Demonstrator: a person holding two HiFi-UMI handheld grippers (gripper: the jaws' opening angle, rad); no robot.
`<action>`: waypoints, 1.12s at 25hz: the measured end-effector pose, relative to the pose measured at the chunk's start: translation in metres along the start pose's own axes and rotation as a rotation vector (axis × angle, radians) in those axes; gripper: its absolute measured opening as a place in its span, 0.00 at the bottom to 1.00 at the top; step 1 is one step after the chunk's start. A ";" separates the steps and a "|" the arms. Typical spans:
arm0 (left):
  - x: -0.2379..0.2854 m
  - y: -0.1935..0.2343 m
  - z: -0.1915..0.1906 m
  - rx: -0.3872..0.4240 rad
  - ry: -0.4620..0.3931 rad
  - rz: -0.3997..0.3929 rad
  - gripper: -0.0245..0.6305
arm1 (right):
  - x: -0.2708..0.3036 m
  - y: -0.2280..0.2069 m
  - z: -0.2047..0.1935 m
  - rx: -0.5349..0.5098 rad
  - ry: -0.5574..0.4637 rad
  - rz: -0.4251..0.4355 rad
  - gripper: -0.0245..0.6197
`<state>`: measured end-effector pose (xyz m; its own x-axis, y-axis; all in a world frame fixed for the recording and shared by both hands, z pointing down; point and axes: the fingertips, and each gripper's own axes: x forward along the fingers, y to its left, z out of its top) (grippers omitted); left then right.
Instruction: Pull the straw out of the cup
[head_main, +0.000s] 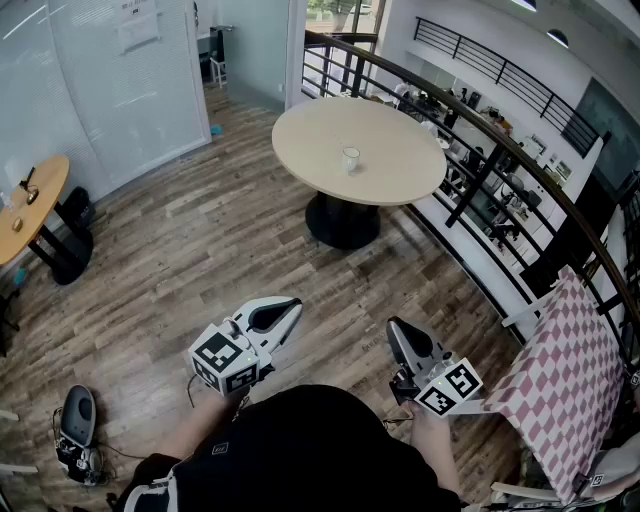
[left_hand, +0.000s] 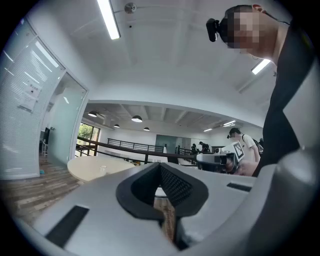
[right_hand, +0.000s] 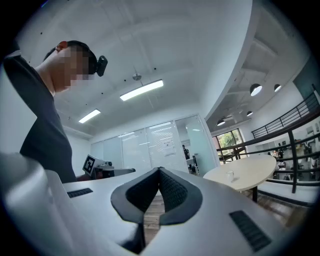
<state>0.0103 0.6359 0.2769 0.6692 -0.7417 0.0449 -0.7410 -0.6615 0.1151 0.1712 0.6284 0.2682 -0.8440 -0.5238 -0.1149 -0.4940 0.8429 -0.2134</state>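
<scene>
Cup (head_main: 350, 158) sits upright near the middle of the round beige table (head_main: 400, 175), well apart from both grippers, across a stretch of wood floor (head_main: 200, 250). It looks small, pale and translucent. Straw is too small to make out in any view. Nothing else shows on the tabletop.

Left gripper (head_main: 296, 301): held low in front of the torso, roughly level, nose aimed up-frame toward the table. Marker cube (head_main: 225, 360) sits at the rear and a forearm (head_main: 190, 425) runs in behind it. Left gripper view shows the pads closed tip to tip with nothing between them; the cup (left_hand: 103, 168) shows far off on the table, to the left of the jaws.

Right gripper (head_main: 392, 324): same height, just beside the left one, tilted slightly up, nose angled a little inward. Right hand (head_main: 432, 425) grips it behind its cube. Right gripper view shows the jaws together at the tips and empty; the cup (right_hand: 229, 175) lies far to the right of the jaws.

Each gripper view catches the other gripper off to the side, with a gap between the two.

Black railing (head_main: 480, 130) curves behind the table. Chair with a pink-and-white checked cushion (head_main: 560, 370) stands on the right, near the right gripper.
</scene>
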 end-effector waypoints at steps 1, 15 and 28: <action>-0.006 0.004 -0.001 -0.002 -0.001 0.001 0.05 | 0.005 0.003 -0.002 0.002 0.000 -0.002 0.07; -0.045 0.043 -0.033 -0.072 0.035 -0.007 0.05 | 0.049 0.042 -0.030 0.096 0.006 0.100 0.07; 0.002 0.132 -0.021 -0.131 0.044 0.154 0.05 | 0.142 -0.052 -0.035 0.201 0.075 0.238 0.07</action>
<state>-0.0851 0.5499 0.3133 0.5528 -0.8253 0.1153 -0.8229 -0.5189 0.2314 0.0701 0.5143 0.2971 -0.9477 -0.2980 -0.1145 -0.2360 0.8954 -0.3775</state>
